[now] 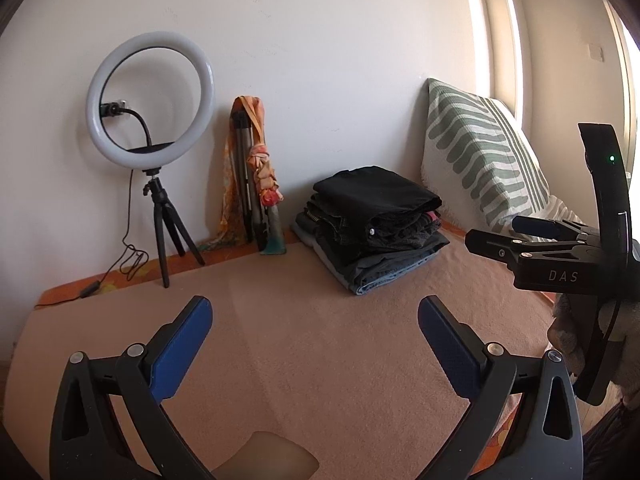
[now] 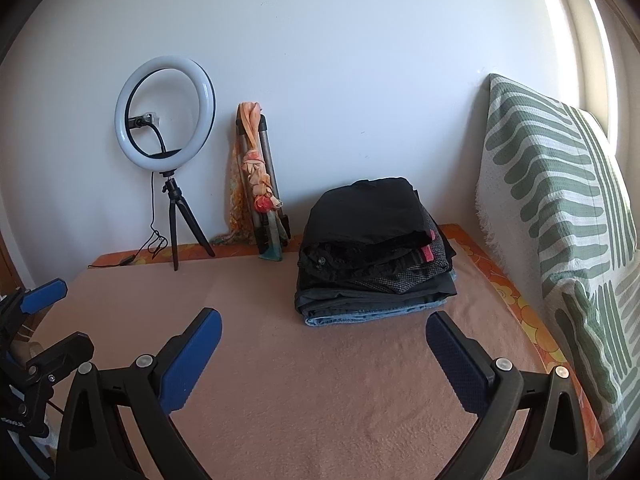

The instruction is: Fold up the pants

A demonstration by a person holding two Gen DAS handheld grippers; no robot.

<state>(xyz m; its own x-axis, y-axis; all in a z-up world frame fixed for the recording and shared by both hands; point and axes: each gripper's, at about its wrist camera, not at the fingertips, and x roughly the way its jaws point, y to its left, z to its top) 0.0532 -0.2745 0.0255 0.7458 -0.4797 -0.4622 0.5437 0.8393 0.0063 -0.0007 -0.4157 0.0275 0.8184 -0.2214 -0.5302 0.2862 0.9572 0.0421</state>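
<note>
I see a peach blanket [image 2: 320, 380] covering the bed, a striped green pillow [image 2: 560, 208] at right. The stack of folded pants [image 2: 372, 248] sits far right of centre. A ring light [image 2: 165, 112] stands far left. My left gripper [image 1: 314, 320] and right gripper [image 2: 324, 332] both gape wide, holding nothing.

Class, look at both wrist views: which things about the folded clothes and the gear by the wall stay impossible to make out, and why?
- Stack of folded clothes: how many garments; the black top piece covers the layers, both views.
- Folded tripod: its head, draped by the orange scarf.
- Ring light cable end: too small, left wrist view.
</note>
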